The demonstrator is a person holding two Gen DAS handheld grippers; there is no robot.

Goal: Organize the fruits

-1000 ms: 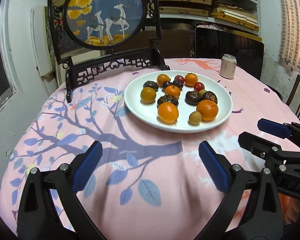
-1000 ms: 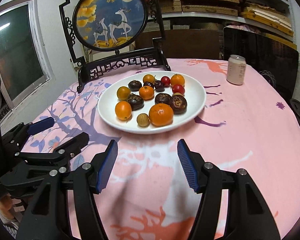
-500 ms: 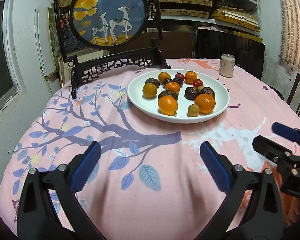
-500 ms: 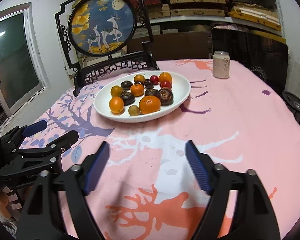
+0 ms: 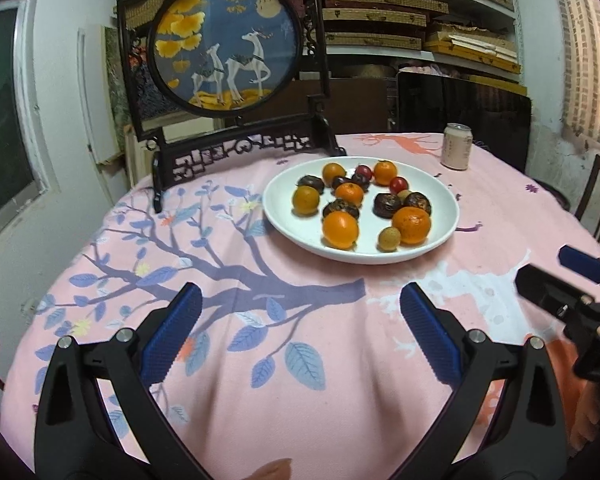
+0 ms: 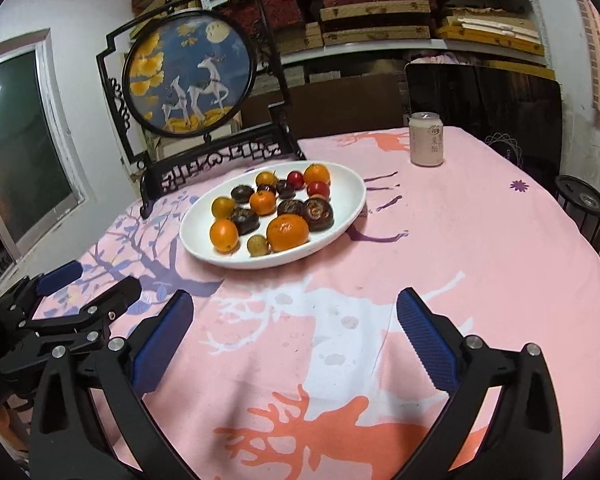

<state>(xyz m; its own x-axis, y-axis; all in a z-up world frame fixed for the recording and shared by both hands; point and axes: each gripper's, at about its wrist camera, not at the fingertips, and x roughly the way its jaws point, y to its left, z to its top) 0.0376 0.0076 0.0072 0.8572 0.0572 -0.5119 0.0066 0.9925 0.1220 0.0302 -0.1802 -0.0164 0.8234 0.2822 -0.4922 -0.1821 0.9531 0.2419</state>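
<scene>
A white plate [image 5: 446,204] sits toward the far side of the round tabletop [image 5: 340,360], on a pink cloth printed with a purple tree and deer. It holds all the fruits loosely mixed: a large orange [image 5: 411,225] and a smaller orange [image 5: 340,229] near the front rim, a small pale-brown round fruit [image 5: 389,238] between them, several dark wrinkled fruits [image 5: 387,205] in the middle, and red cherry tomatoes [image 5: 398,184] with more small oranges toward the back.

The left tongs [image 5: 300,334] hang over the near edge of the tabletop, released, blue pads spread wide with only cloth between them. The right tongs [image 6: 294,336] are beside them at the same near edge, their jaws opening and now standing wide, nothing between the pads. Each pair shows at the side of the other's view, apart from it. Both point toward the plate but are well short of it.

Behind the plate, at the far left edge, stands a dark carved frame with a round deer picture [image 5: 224,40]. A pale drink can [image 5: 456,152] stands upright near the far right edge, apart from the plate. Shelves [image 5: 420,20] of stacked boxes fill the wall beyond.
</scene>
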